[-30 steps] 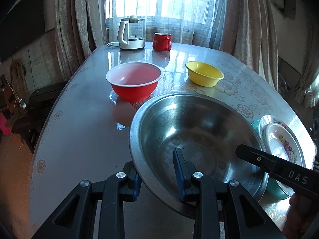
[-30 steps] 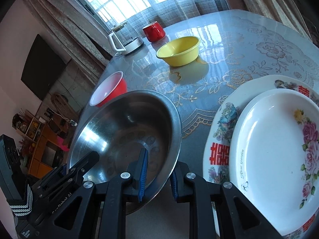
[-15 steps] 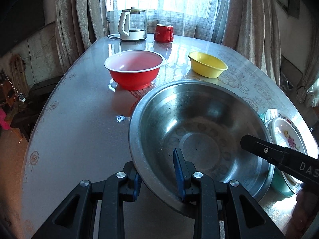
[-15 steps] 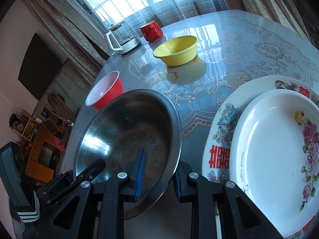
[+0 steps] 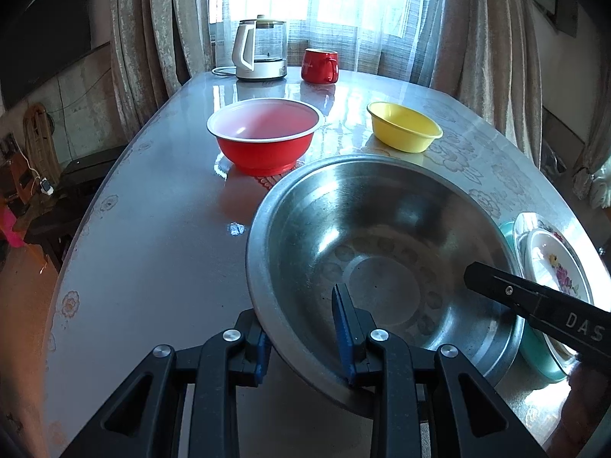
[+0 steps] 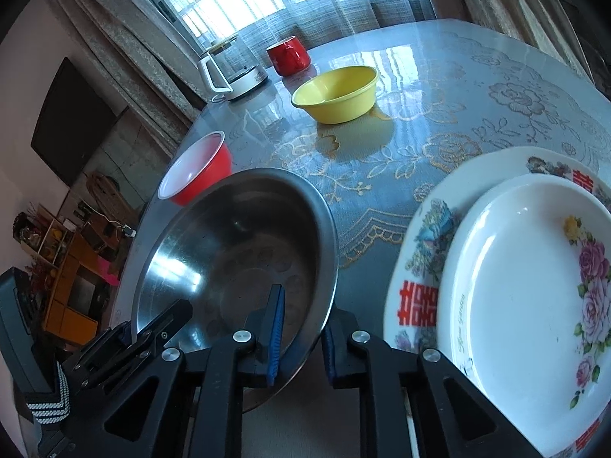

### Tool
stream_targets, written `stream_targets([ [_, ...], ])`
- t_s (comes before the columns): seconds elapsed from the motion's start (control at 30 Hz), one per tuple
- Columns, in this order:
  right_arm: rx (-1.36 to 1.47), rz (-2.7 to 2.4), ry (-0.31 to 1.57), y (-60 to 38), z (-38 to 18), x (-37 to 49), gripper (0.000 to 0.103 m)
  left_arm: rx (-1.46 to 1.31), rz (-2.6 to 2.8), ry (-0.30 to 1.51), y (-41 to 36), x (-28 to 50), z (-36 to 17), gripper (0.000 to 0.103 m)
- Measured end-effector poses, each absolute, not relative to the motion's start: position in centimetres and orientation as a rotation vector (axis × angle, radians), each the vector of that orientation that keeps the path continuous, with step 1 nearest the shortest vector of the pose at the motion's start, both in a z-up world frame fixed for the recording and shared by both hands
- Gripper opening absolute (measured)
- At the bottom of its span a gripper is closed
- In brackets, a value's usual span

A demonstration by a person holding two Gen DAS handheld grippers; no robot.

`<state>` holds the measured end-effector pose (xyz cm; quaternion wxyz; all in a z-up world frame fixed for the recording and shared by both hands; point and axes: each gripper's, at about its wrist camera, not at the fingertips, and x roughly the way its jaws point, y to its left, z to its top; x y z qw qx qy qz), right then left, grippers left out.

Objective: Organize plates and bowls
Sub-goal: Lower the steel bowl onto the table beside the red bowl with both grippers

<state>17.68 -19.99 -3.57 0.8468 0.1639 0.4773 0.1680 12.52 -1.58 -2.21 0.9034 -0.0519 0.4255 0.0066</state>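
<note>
- Both grippers are on the big steel bowl (image 5: 382, 252) at once, each with one finger inside and one outside the rim.
- The left gripper (image 5: 303, 337) pinches the near-left part of the rim, blue pads on both sides of the metal.
- The right gripper (image 6: 301, 332) clamps the near-right part of the rim, its inner finger pressed against the bowl's inside wall.
- In the left wrist view, the right gripper's black finger with "DAS" lettering pokes in over the bowl from the right.
- The steel bowl sits at the near end of the table (image 5: 152, 229), tipped a bit. I can't tell whether its base is touching the tabletop.
- Just right of the bowl there's a stack of plates: a white rose plate (image 6: 534, 286) lying on a larger patterned plate (image 6: 424, 252) with red characters.
- In the left wrist view there's a teal edge (image 5: 542, 358) under that stack.
- Farther up the table, a red bowl (image 5: 265, 137) is on the left and a yellow bowl (image 5: 404, 126) on the right, well apart from each other. The red one is close behind the steel bowl's far rim.
- At the far end by the curtained window stand a glass kettle (image 5: 259, 53) and a red mug (image 5: 320, 65), side by side.
</note>
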Motion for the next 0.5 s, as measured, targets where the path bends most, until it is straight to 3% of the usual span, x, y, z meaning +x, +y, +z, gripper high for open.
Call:
stream_targets([
  [0.17, 0.353, 0.363, 1.006, -19.9, -3.6, 17.9, 0.02, -0.114, 0.013, 0.885, -1.5, 12.5, -2.2, 0.03],
  [0.3, 0.389, 0.372, 1.009, -20.3, -3.4, 17.6, 0.029, -0.119, 0.013, 0.89, -1.4, 12.6, -2.1, 0.03],
  [0.5, 0.38, 0.352, 0.976, -20.9, -2.3, 17.0, 0.029, -0.136, 0.008, 0.902, -1.1, 12.8, -2.0, 0.03],
])
